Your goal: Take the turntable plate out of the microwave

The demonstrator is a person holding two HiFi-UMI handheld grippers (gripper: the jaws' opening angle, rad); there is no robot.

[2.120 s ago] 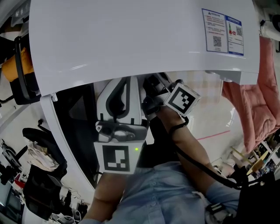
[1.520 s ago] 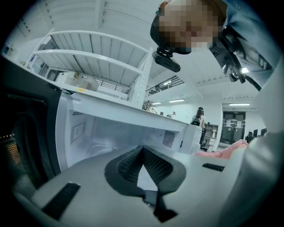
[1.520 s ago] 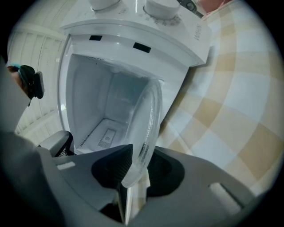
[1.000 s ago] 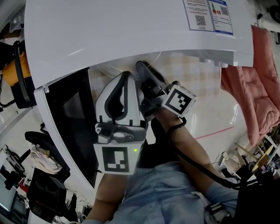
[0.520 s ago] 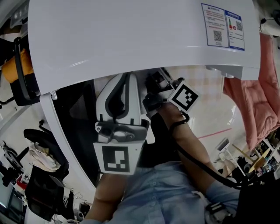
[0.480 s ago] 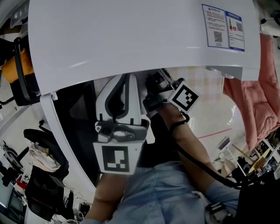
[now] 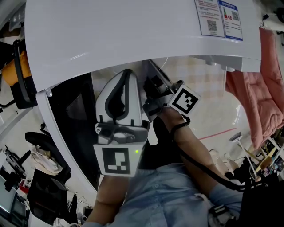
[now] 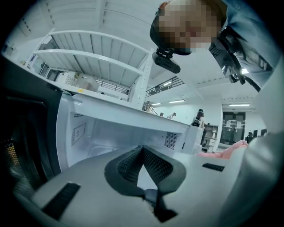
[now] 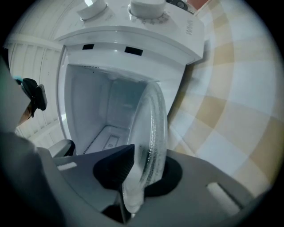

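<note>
The white microwave (image 7: 133, 35) fills the top of the head view, its dark door (image 7: 71, 128) swung open at the left. In the right gripper view the clear glass turntable plate (image 9: 153, 128) stands on edge in front of the open cavity (image 9: 97, 111). My right gripper (image 9: 142, 166) has just been closing, and its pads now press the plate's rim from both sides. From above, the right gripper (image 7: 150, 84) reaches under the microwave's front edge. My left gripper (image 7: 126, 73) hovers beside it at the cavity mouth, and its view shows the jaws (image 8: 142, 150) shut on nothing.
Two knobs (image 9: 146, 6) sit on the control panel next to the cavity. A checkered surface (image 9: 222, 102) lies to the right of the microwave. A pink cloth (image 7: 262, 88) hangs at the far right. A black cable (image 7: 199, 164) runs along the right forearm.
The right gripper's marker cube has rolled a little and stays in about the same place. The left gripper has not moved. The head view shifted slightly over the microwave.
</note>
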